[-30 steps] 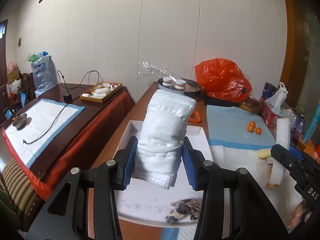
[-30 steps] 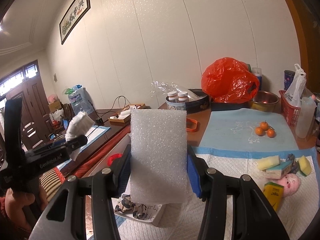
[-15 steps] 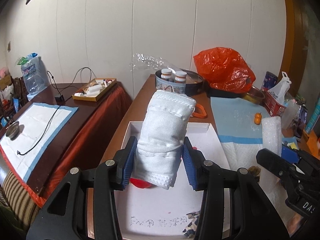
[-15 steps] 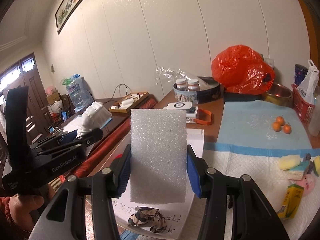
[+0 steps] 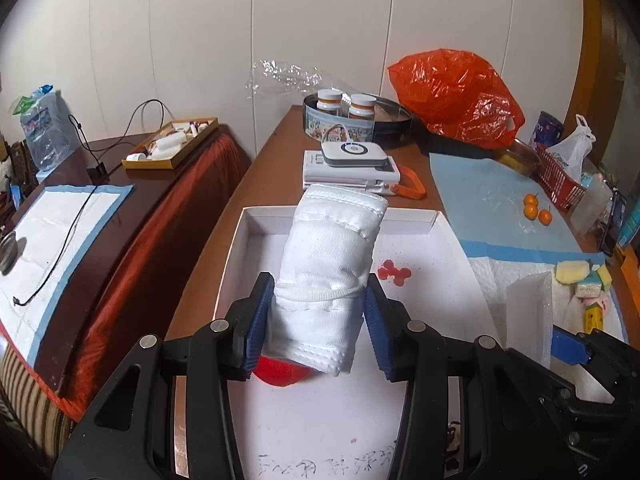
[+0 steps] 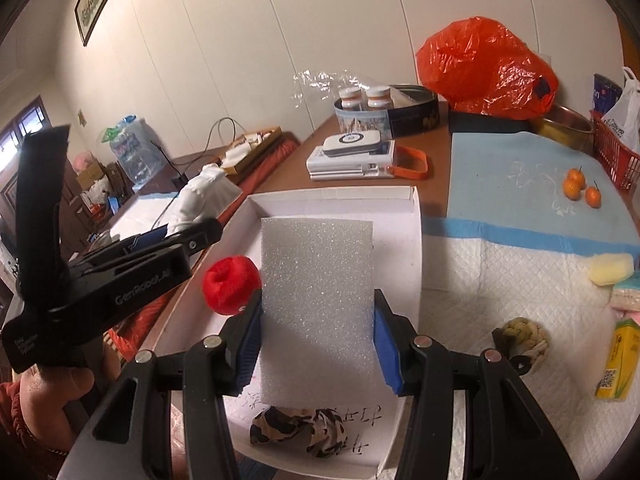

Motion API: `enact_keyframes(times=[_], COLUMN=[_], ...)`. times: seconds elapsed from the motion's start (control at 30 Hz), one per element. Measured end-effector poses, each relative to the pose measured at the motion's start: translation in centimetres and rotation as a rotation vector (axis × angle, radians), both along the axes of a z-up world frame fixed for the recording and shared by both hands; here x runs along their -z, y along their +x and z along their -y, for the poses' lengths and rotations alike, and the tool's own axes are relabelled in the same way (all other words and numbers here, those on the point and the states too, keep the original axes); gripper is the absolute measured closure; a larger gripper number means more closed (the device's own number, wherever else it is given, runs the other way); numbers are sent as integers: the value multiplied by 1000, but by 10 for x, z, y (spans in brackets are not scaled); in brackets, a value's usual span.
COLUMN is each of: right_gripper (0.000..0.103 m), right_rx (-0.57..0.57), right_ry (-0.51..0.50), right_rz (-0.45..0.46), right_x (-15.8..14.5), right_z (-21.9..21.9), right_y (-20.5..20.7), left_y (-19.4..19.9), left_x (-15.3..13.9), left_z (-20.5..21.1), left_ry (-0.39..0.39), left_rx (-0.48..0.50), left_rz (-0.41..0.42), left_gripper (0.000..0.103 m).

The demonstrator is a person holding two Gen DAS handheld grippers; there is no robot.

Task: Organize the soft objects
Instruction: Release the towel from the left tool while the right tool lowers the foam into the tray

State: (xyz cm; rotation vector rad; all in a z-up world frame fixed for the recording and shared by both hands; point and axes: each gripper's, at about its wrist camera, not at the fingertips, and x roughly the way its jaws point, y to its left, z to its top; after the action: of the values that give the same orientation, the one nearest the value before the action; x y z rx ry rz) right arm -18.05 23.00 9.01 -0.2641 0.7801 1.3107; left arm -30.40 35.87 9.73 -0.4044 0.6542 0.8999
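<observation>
My left gripper (image 5: 316, 320) is shut on a rolled white towel (image 5: 328, 256), held above the white tray (image 5: 432, 220). My right gripper (image 6: 318, 332) is shut on a white foam sheet (image 6: 316, 300), also above the tray (image 6: 332, 196). A red plush ball (image 6: 231, 285) lies in the tray at its left side, and it shows partly under the towel in the left wrist view as the red ball (image 5: 280, 372). A camouflage cloth (image 6: 296, 430) sits at the tray's near end. The left gripper (image 6: 176, 236) with the towel (image 6: 204, 196) appears at the left of the right wrist view.
On the white pad right of the tray lie a knotted rope toy (image 6: 520, 340), a yellow sponge (image 6: 612, 268) and a green carton (image 6: 618, 360). Behind the tray are stacked white devices (image 5: 352, 168), a round tin (image 5: 356, 120), an orange bag (image 5: 456, 96) and small oranges (image 5: 534, 210).
Both grippers moved forward and down over the tray, each keeping its hold. The tray now fills more of both views and the red ball has come into sight.
</observation>
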Motion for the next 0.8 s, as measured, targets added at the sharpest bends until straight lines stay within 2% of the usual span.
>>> enact_keyframes(times=[0.13, 0.17, 0.23, 0.27, 0.3, 0.33, 0.37, 0.4, 0.53, 0.8], right_gripper=[53, 53, 53, 52, 47, 23, 11, 0, 0, 0], right_rx=[5, 7, 15, 15, 10, 2, -8, -8, 10, 25], right_ry=[-12, -14, -16, -17, -20, -27, -38, -35, -22, -10], right_rz=[12, 16, 26, 30, 32, 33, 30, 30, 71, 70], right_x=[3, 2, 3, 4, 4, 6, 7, 9, 9, 5], right_z=[-5, -5, -6, -8, -9, -12, -13, -13, -10, -2], right_y=[-3, -4, -4, -5, -5, -5, -6, -6, -10, -12], left_y=[6, 6, 7, 7, 6, 2, -2, -6, -21, -35], left_x=[10, 12, 15, 16, 17, 15, 13, 11, 5, -10], left_z=[-10, -12, -16, -16, -18, -17, -17, -18, -20, -7], left_ry=[-35, -40, -56, -55, -45, -17, 5, 16, 15, 42], left_rx=[6, 5, 1, -5, -17, -40, -60, -74, -111, -131], left_rz=[-14, -16, -12, -11, -7, 7, 24, 36, 80, 118], left_gripper=[59, 56, 45, 27, 11, 5, 0, 0, 0, 0])
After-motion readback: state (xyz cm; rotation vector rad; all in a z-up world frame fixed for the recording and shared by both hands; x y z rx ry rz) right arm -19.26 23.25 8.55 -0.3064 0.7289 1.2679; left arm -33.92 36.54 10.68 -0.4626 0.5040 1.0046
